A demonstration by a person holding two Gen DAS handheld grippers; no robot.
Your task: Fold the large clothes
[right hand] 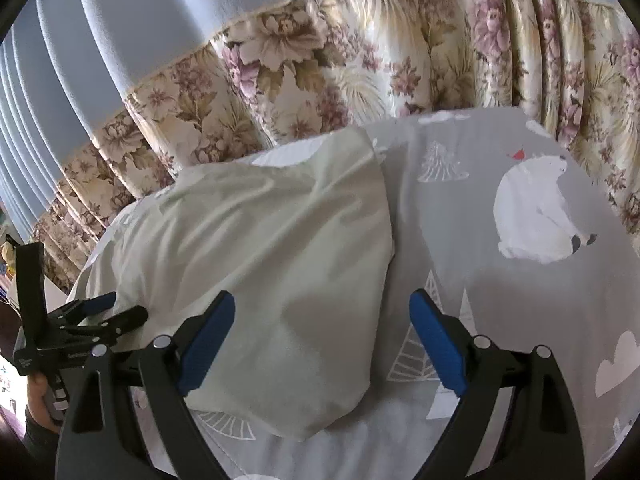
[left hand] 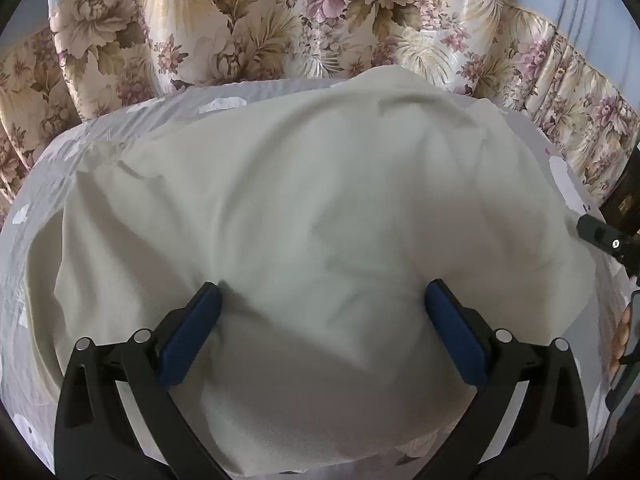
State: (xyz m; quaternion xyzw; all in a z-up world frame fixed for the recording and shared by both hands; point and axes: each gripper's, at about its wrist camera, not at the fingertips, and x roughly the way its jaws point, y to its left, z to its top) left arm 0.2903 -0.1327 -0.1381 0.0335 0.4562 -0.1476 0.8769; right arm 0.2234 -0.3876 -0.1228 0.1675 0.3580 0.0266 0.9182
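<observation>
A pale cream garment [left hand: 312, 208] lies folded and rumpled on a grey printed bed sheet [left hand: 44, 184]. My left gripper [left hand: 320, 296] hovers over its near half, blue pads wide apart, nothing between them. In the right wrist view the same garment [right hand: 256, 248] fills the left and centre, its right edge running down the middle. My right gripper [right hand: 322, 304] stands open above the garment's near right corner, nothing gripped. The left gripper [right hand: 116, 308] shows at the far left of that view, over the garment's left edge.
The grey sheet [right hand: 500, 288] carries a white bear print [right hand: 536, 216] and tree outlines. A floral curtain [left hand: 280, 20] hangs behind the bed, with blue pleated fabric [right hand: 120, 32] above it. The right gripper's black tip [left hand: 600, 236] pokes in at the left wrist view's right edge.
</observation>
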